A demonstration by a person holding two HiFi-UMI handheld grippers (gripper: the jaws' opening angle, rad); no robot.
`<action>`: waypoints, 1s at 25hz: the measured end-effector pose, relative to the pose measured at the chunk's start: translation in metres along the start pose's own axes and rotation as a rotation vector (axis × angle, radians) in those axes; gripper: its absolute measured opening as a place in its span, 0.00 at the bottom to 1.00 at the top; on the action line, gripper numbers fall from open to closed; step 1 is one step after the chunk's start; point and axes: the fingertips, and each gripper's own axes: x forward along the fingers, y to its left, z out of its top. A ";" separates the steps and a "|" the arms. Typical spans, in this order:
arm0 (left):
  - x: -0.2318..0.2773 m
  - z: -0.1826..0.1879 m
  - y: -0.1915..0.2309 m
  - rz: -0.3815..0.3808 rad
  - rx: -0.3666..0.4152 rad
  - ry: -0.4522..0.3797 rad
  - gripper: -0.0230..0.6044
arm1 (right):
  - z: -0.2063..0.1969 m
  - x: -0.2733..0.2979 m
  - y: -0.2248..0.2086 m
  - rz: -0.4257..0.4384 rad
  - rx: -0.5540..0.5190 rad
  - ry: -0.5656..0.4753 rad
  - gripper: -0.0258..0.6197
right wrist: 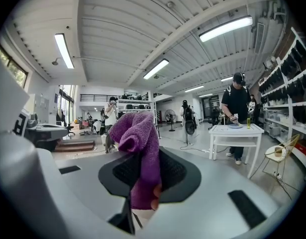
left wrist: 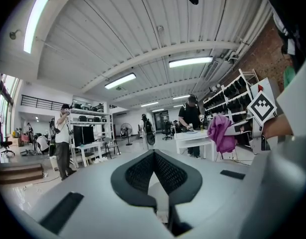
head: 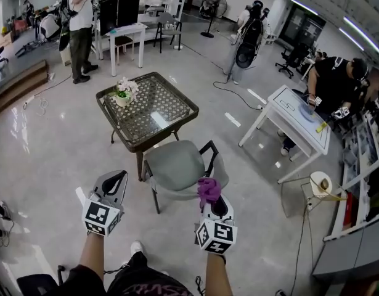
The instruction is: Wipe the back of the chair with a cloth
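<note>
Note right gripper [head: 217,208] clamped on purple cloth [head: 207,189], bunched upright above the jaws, long axis along them, free end pointing toward grey chair [head: 175,162] just ahead. Treat as soft, light, limp: grip at mid-fold, expect drooping. Note left gripper [head: 114,182] closed, empty.

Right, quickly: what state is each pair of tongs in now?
Left tongs: closed, empty.
Right tongs: closed on the cloth.
</note>
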 end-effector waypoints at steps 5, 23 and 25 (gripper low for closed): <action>-0.014 0.031 0.000 0.010 -0.038 -0.044 0.05 | 0.015 -0.012 0.001 0.007 -0.007 -0.009 0.18; -0.041 0.052 -0.014 0.039 -0.025 -0.066 0.05 | 0.016 -0.031 0.005 0.046 -0.007 -0.007 0.18; -0.043 0.055 -0.013 0.042 -0.025 -0.067 0.05 | 0.018 -0.033 0.006 0.045 -0.010 -0.005 0.18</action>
